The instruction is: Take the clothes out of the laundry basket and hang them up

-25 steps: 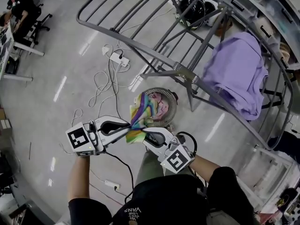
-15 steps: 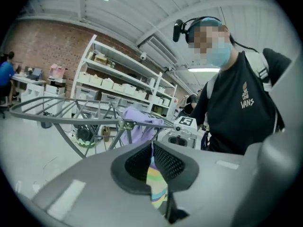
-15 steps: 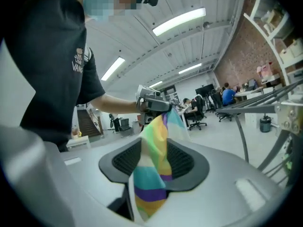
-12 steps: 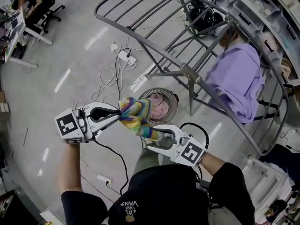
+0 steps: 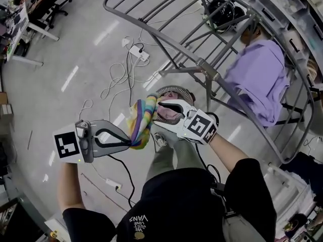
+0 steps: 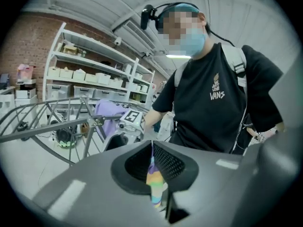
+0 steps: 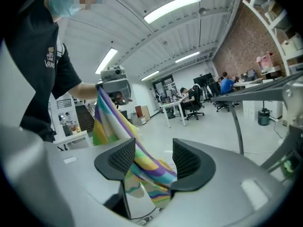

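Grey floor (image 5: 75, 59) lay under the drying rack (image 5: 166, 39), where a purple garment (image 5: 257, 79) already hung. Lifted above the laundry basket (image 5: 176, 89), the striped cloth (image 5: 141, 125) was clenched in the left gripper (image 5: 132, 141). The right gripper (image 5: 162, 110) stood released, fabric passing loosely between its jaws. Spreading seemed in hand; next, the right gripper needed a fresh pinch on a free edge. Only the right gripper view showed that slack; only the head view showed the rack's bare bars.

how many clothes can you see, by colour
rainbow striped cloth: 1
purple shirt: 1
pink cloth in the basket: 1
total: 3
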The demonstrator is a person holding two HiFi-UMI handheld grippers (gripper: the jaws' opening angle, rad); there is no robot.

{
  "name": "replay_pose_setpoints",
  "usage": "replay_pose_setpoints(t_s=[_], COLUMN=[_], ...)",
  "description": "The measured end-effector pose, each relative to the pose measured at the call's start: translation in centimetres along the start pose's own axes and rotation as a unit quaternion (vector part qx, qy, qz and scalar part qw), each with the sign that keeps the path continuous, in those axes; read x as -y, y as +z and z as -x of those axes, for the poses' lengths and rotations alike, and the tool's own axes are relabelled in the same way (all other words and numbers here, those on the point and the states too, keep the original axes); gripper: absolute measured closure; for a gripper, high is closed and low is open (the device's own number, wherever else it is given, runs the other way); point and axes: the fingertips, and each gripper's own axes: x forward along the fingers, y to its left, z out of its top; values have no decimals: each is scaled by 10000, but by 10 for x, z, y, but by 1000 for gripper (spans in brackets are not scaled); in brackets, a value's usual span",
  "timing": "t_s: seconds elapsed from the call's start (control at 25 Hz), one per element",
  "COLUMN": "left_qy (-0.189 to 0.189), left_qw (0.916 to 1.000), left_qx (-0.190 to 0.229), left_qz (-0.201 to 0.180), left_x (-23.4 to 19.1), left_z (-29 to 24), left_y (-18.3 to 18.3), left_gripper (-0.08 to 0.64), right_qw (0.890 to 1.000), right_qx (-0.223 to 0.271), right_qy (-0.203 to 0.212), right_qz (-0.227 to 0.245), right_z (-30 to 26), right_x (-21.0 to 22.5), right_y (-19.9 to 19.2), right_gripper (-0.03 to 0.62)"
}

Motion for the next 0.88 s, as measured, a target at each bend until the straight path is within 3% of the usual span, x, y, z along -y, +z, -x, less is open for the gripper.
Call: replay_pose_setpoints(t_s=[0.16, 0.28, 0.56, 0.76, 0.88], left_qy=[-83, -136, 113, 731, 944], left_qw=[9993, 9990, 9959, 9944, 9936], left_qx=[-333, -398, -662, -596, -479], left_qz=[-161, -150, -605, -467, -391], left_x=[20, 35, 54, 48, 49], left_z=[-1, 0, 18, 42, 52], left_y=[6, 17, 52, 55, 58], left_gripper=[549, 549, 549, 549, 549], right_qw=[9985, 9927, 9582, 9294, 9234], right_qx=[-368, -756, -1791, -2200, -2289], right_qy=[407, 943, 2201, 2951, 3053], right_qz=[7, -4, 369, -287, -406], right_z=[-28, -47, -58, -42, -39], right_x=[10, 6, -26, -48, -54], right_y=[-13, -31, -80, -103, -112], right_gripper=[356, 356, 351, 353, 351])
